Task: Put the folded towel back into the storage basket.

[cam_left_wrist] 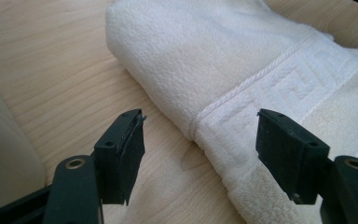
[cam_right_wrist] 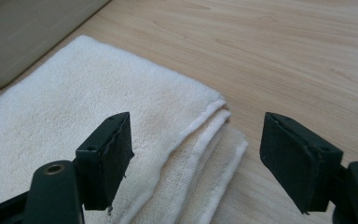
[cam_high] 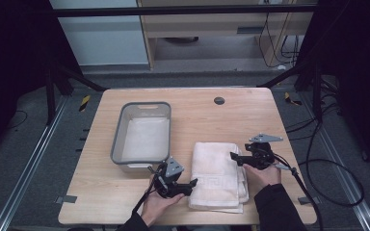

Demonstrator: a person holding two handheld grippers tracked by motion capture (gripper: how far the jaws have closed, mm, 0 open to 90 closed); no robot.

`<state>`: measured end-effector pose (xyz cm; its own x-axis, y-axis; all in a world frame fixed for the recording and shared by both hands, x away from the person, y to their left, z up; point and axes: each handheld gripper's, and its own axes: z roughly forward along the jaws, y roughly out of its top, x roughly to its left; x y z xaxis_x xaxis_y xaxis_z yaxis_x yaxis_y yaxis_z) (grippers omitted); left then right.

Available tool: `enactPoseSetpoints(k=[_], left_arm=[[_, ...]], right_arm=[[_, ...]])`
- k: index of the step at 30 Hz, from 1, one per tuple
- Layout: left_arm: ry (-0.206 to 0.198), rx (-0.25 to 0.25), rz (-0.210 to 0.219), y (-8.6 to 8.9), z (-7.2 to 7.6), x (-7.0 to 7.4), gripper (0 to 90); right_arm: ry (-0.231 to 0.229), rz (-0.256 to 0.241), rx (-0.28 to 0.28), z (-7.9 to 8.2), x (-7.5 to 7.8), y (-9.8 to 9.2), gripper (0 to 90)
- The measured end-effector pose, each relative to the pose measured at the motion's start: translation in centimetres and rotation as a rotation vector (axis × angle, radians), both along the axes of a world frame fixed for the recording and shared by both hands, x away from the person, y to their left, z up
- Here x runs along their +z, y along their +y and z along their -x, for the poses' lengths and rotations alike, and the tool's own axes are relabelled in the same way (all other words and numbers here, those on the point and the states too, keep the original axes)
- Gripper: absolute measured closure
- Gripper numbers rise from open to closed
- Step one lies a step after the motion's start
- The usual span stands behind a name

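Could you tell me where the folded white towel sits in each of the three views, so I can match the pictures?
High view: the towel lies on the table's near right part, between the two grippers.
Left gripper view: it fills the upper right, its folded edge running between the open jaws.
Right gripper view: it spreads across the left and centre, its layered corner between the open jaws.
Shared landmark: the grey bin beside the towel.

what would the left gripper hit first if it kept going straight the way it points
Probably the folded white towel: the open left gripper aims at its near edge, its jaws spanning that edge above the table, though depth is unclear.
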<state>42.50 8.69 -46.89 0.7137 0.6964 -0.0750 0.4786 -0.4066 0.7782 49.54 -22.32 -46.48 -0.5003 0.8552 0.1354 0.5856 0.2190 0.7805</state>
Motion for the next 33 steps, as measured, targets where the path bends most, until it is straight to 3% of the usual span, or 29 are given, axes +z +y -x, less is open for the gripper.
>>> enactPoseSetpoints(k=[8,12,26,33], left_arm=[[0.012,-0.011,-0.023,-0.8,-0.1,-0.9,29.6],[0.023,-0.02,-0.038,-1.3,0.0,-1.5,28.9],[0.077,-0.012,-0.046,-1.7,-0.5,-2.4,28.8],[0.105,-0.016,-0.046,-1.7,-0.8,-2.5,29.6]], right_arm=[[0.03,0.032,0.02,-0.3,-1.1,0.5,25.6],[0.057,0.0,0.012,-0.5,-1.8,0.2,25.6],[0.116,-0.011,0.006,-0.9,-2.7,0.3,26.8],[0.149,-0.034,0.012,-1.1,-2.9,0.4,32.4]])
